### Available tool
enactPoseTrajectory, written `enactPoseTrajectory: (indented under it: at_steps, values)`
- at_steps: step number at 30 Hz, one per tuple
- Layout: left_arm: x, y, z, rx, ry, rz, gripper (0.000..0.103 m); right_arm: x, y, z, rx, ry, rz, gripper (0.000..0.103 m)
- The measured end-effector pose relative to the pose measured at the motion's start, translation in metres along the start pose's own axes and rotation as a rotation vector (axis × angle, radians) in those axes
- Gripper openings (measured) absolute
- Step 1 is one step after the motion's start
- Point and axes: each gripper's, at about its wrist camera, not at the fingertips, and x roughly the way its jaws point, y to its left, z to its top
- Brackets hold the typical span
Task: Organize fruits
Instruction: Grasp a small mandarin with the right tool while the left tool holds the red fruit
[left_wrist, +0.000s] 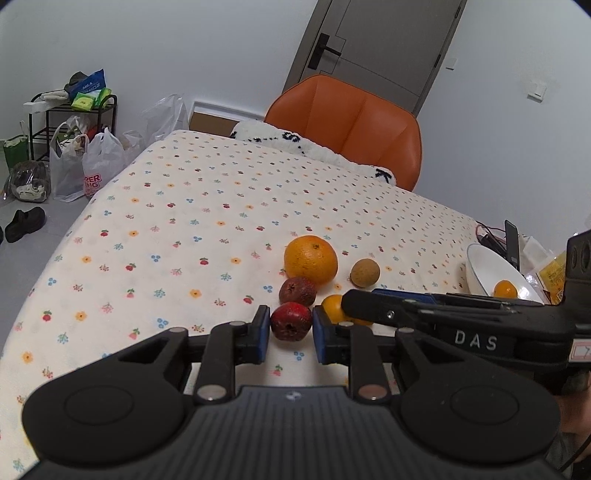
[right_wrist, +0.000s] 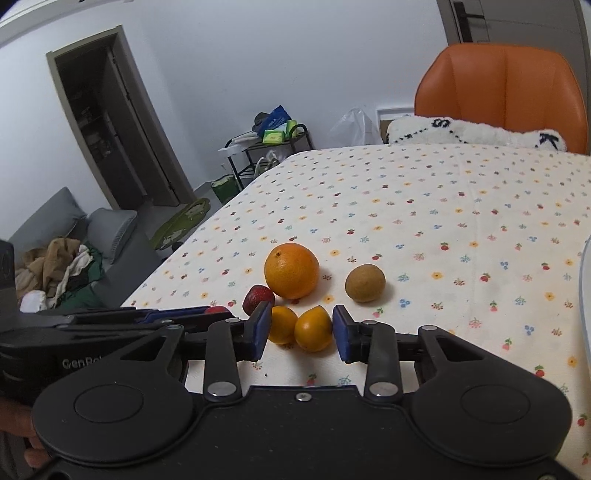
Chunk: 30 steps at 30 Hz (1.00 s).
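Observation:
On the flowered tablecloth (left_wrist: 184, 221) lies a cluster of fruit. A large orange (left_wrist: 311, 258) (right_wrist: 291, 271) is farthest back, with a brown round fruit (left_wrist: 365, 272) (right_wrist: 365, 283) to its right. My left gripper (left_wrist: 291, 334) is open with a red fruit (left_wrist: 291, 321) resting on the cloth between its blue pads, which stand very close to it. A second, darker red fruit (left_wrist: 297, 290) (right_wrist: 258, 297) lies just behind. My right gripper (right_wrist: 301, 330) is open around two small oranges (right_wrist: 282, 325) (right_wrist: 314, 328) lying side by side.
A white bowl (left_wrist: 480, 266) at the table's right holds one small orange (left_wrist: 505, 289); its rim (right_wrist: 585, 295) shows in the right wrist view. A phone and cables (left_wrist: 511, 240) lie behind it. An orange chair (left_wrist: 351, 122) with a fuzzy white cushion (left_wrist: 295, 144) stands at the far edge.

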Motion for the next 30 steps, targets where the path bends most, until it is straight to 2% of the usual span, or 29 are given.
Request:
enactPoseTrajectory:
  at_steps: [1, 2, 17, 30]
  values:
    - [0.0, 0.0, 0.0, 0.0, 0.0, 0.001, 0.023, -0.001, 0.0, 0.0, -0.001, 0.0, -0.002, 0.03]
    - [0.0, 0.0, -0.001, -0.001, 0.0, 0.001, 0.023, -0.003, -0.001, 0.0, 0.003, 0.002, -0.005, 0.018]
    - [-0.016, -0.01, -0.002, 0.011, -0.036, 0.007, 0.023, -0.029, -0.008, -0.012, 0.019, -0.017, -0.014, 0.018]
    - [-0.024, -0.037, -0.003, 0.05, -0.055, -0.031, 0.023, -0.061, -0.014, -0.017, 0.026, -0.073, -0.054, 0.018]
